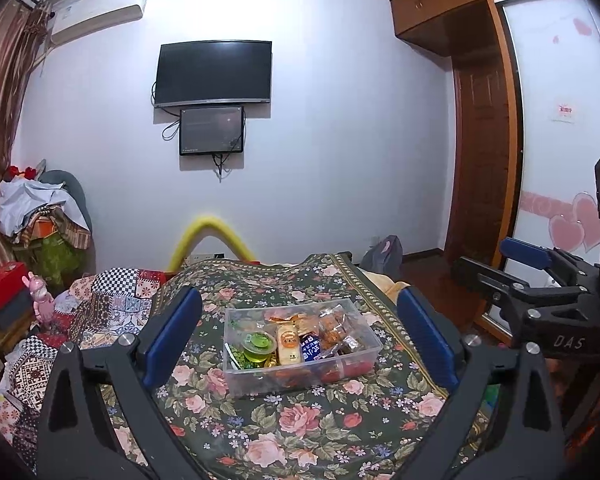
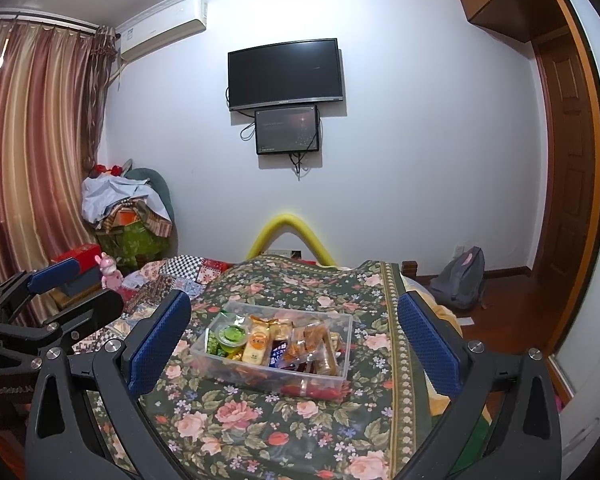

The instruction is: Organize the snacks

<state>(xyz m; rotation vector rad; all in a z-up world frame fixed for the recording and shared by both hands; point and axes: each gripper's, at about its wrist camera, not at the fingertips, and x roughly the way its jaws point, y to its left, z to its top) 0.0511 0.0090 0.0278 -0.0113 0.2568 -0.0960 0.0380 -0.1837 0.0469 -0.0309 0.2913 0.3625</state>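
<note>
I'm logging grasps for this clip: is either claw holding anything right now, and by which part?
Nothing is held. The left claw and the right claw are both open and empty, apart from the clear snack box on the floral cloth.

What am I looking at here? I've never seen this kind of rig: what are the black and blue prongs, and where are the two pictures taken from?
No robot: a person holds a two-finger tool in each hand, each with a fisheye camera looking along its fingers. One picture comes from the left tool, the other from the right tool; each also catches the other tool at its edge. Both are open and hold nothing. Ahead, on a floral cloth, stands a clear plastic box filled with wrapped snacks, including a green jelly cup.
</note>
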